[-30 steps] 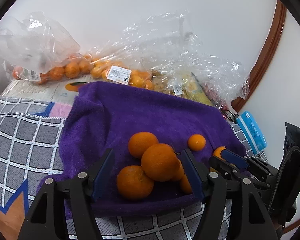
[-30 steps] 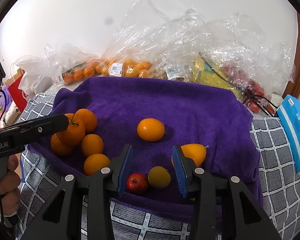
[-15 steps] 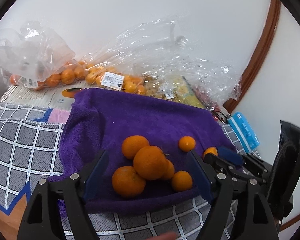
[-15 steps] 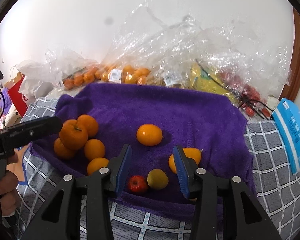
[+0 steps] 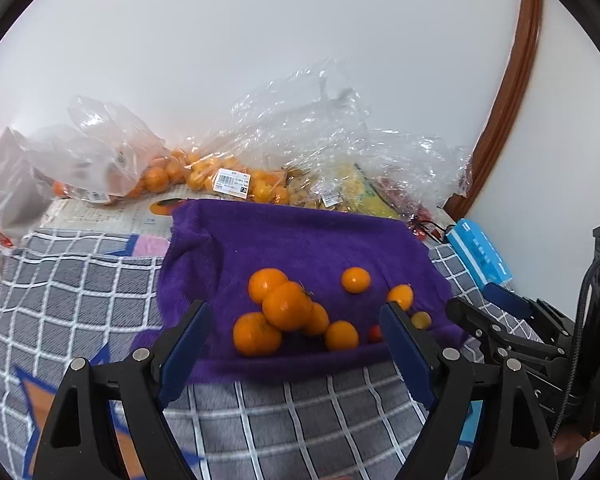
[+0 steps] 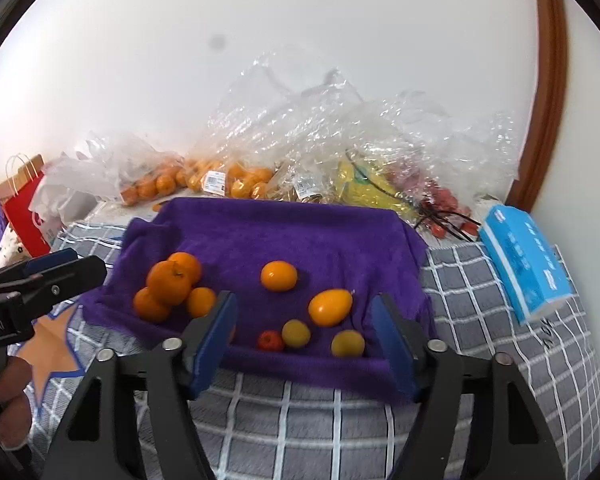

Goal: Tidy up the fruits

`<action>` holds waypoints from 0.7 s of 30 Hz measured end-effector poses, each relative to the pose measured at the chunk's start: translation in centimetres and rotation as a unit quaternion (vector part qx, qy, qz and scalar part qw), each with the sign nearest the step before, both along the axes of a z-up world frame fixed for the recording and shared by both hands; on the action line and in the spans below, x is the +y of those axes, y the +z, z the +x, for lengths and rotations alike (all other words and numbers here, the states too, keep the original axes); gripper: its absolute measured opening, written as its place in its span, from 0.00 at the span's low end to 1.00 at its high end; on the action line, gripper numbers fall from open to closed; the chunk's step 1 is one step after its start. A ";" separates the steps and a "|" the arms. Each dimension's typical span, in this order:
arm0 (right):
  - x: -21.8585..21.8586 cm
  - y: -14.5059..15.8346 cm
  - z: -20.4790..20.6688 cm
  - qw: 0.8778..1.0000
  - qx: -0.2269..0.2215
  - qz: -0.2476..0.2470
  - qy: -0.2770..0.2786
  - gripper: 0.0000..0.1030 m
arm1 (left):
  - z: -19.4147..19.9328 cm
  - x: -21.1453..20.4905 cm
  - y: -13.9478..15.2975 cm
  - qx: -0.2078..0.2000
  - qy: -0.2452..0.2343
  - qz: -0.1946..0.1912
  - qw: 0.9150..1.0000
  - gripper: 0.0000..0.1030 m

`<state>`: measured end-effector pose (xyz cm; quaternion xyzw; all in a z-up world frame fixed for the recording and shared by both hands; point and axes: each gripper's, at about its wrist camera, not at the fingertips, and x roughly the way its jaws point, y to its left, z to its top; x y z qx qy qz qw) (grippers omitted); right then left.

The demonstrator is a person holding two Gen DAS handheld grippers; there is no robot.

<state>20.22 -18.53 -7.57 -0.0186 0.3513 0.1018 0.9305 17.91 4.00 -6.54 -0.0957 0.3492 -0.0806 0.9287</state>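
A purple towel (image 5: 300, 236) (image 6: 292, 232) lies on the checked cloth. A pile of oranges (image 5: 286, 306) (image 6: 170, 284) sits at its front left. A lone orange (image 6: 279, 276) (image 5: 356, 279) lies mid-towel. A yellow-orange oval fruit (image 6: 330, 307), two small yellow fruits (image 6: 296, 333) (image 6: 348, 343) and a small red fruit (image 6: 271, 340) lie at the front right. My left gripper (image 5: 296, 344) is open and empty, in front of the pile. My right gripper (image 6: 304, 332) is open and empty, around the small fruits' front edge.
Clear plastic bags of oranges (image 5: 220, 176) (image 6: 220, 178), a yellow pack (image 6: 364, 188) and red fruits (image 6: 444, 204) line the wall behind the towel. A blue tissue pack (image 6: 524, 260) (image 5: 480, 256) lies right. A red paper bag (image 6: 24, 200) stands far left.
Both grippers have pulled back and up from the towel. The left jaws opened wider off the orange pile. The right jaws opened wider; more of the fruits show.
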 end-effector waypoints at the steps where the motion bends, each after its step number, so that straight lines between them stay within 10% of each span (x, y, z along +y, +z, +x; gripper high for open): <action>1: 0.0 0.3 -0.6 1.000 -0.001 -0.001 -0.004 0.75 | -0.9 -0.3 0.4 -0.004 0.000 0.004 1.000 0.82; 21: -2.0 5.0 -12.7 0.999 -0.019 0.027 -0.041 0.96 | -11.5 -3.0 3.9 -0.034 0.025 0.055 0.998 0.84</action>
